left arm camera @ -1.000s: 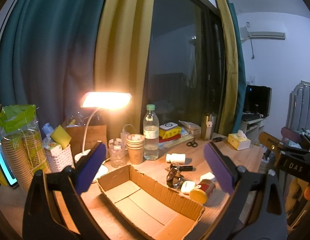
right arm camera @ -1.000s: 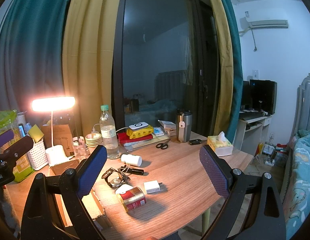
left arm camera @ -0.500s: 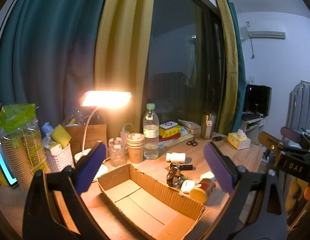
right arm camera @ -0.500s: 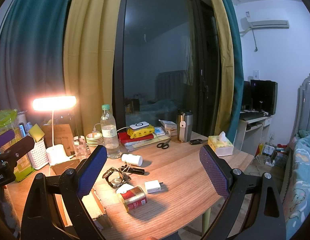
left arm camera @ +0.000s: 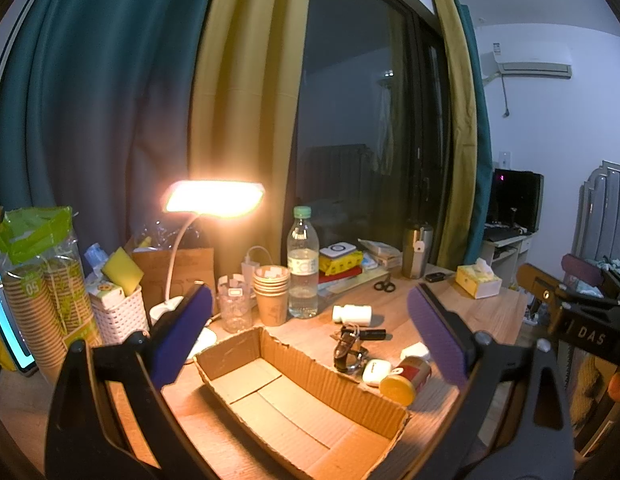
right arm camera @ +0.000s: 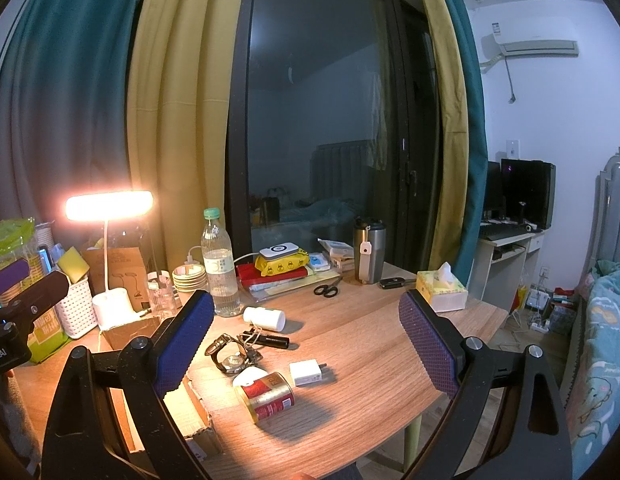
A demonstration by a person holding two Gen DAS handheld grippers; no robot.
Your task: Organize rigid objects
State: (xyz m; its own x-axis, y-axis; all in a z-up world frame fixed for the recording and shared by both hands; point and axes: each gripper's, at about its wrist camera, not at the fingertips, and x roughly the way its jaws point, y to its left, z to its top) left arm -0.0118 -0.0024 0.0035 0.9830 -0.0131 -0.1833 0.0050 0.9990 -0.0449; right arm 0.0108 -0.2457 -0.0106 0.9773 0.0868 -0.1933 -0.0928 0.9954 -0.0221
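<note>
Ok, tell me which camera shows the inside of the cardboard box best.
The left wrist view: the cardboard box lies open between the fingers, its bare floor and walls in plain sight. The right wrist view catches only an end and part of a wall, behind that gripper's finger.

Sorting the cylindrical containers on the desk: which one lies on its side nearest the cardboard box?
The red-and-gold tin can, lying beside the box's right wall. The white pill bottle also lies down, but farther back.

Wooden table (right arm camera: 374,344): cardboard box (left arm camera: 301,400), can (right arm camera: 265,396), watch (right arm camera: 229,356), bottle (right arm camera: 219,264).
</note>
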